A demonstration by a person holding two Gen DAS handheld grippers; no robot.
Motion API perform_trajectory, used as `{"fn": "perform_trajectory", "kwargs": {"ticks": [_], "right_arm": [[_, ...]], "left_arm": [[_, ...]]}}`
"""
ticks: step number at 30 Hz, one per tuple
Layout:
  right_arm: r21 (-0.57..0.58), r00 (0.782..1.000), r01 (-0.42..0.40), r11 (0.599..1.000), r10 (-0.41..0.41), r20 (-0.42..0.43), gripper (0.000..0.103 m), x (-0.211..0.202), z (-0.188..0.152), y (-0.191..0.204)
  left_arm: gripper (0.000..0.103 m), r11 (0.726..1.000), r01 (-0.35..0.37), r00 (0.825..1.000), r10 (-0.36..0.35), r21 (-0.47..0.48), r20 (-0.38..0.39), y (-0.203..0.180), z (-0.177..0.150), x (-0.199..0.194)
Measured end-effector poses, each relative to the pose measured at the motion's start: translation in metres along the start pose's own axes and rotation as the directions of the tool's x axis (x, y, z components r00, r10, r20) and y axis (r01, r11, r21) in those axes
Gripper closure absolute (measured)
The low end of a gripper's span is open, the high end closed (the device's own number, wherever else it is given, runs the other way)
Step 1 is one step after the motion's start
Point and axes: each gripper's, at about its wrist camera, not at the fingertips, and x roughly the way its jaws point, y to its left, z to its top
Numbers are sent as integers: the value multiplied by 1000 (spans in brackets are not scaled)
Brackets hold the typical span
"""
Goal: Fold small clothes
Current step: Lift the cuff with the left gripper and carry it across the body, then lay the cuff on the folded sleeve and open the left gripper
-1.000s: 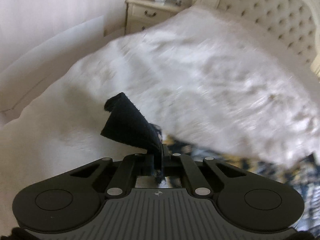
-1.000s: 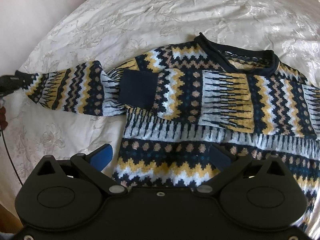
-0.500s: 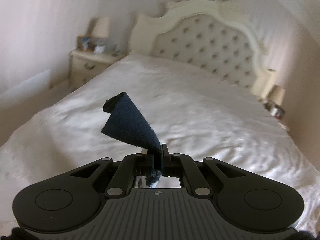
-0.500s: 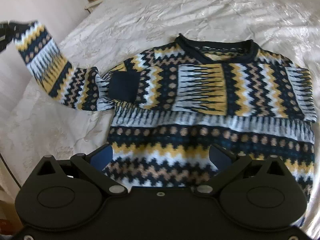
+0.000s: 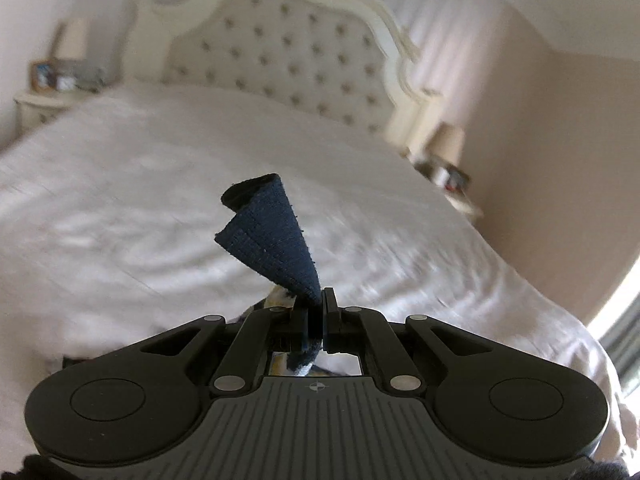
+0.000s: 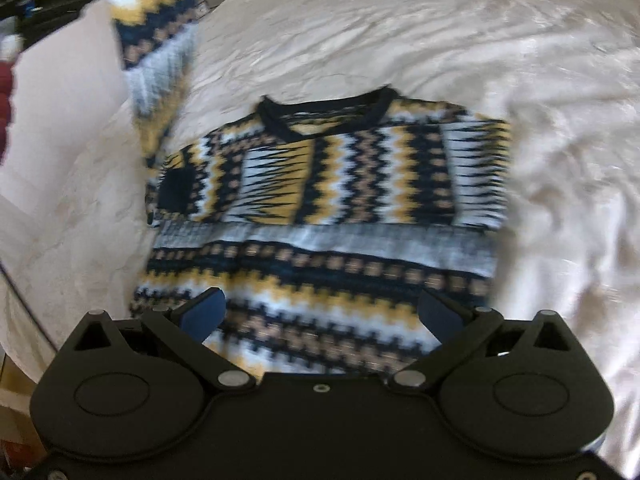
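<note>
A patterned knit sweater (image 6: 328, 208) in navy, yellow, white and tan lies flat on the white bed, neck away from me. One sleeve is folded across its chest. The other sleeve (image 6: 160, 52) is lifted high at the upper left. My left gripper (image 5: 318, 300) is shut on that sleeve's navy cuff (image 5: 272, 232), which sticks up above the jaws. My right gripper (image 6: 320, 316) is open and empty, hovering over the sweater's hem.
The white bedspread (image 6: 500, 60) spreads around the sweater. A tufted headboard (image 5: 288, 64) stands at the far end. Nightstands with lamps stand at the left (image 5: 52, 92) and right (image 5: 448, 168) of the bed. A wall rises at the right.
My left gripper has lifted the sleeve cuff up off the bed and swung toward the headboard. My right gripper has pulled back, so the sweater sits farther away.
</note>
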Motion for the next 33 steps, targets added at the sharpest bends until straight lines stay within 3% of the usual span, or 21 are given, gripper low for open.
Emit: {"fn": "perform_trajectory", "kwargs": {"ticks": [4,8,10,12,18,25,33], "right_arm": [[27,1000,22,999,-22,1,1,-12,-4,-29],[42,1000,28,999,-28,1,1,-19,-8,-45],[45,1000,27,999,-27,-2,1,-20,-9,-50],[48,1000,25,999,-25,-4,1,-21,-10,-54],[63,1000,16,998,-17,17,1,-18,-7,-52],[64,997,20,998,-24,76,1,-9,19,-48],[69,991,28,997,-36,127,1,27,69,-55]], "left_arm": [[97,999,18,995,-15,36,-99,-33,-32,52],[94,997,36,982,-23,66,-189,-42,-61,85],[83,996,68,972,-54,51,-231,-46,-69,96],[64,995,95,962,-84,30,-262,-47,-72,103],[48,993,91,965,-68,79,-254,-48,-69,77],[48,995,-56,959,76,79,-272,16,-71,44],[48,968,-248,899,248,48,-360,110,-85,32]]}}
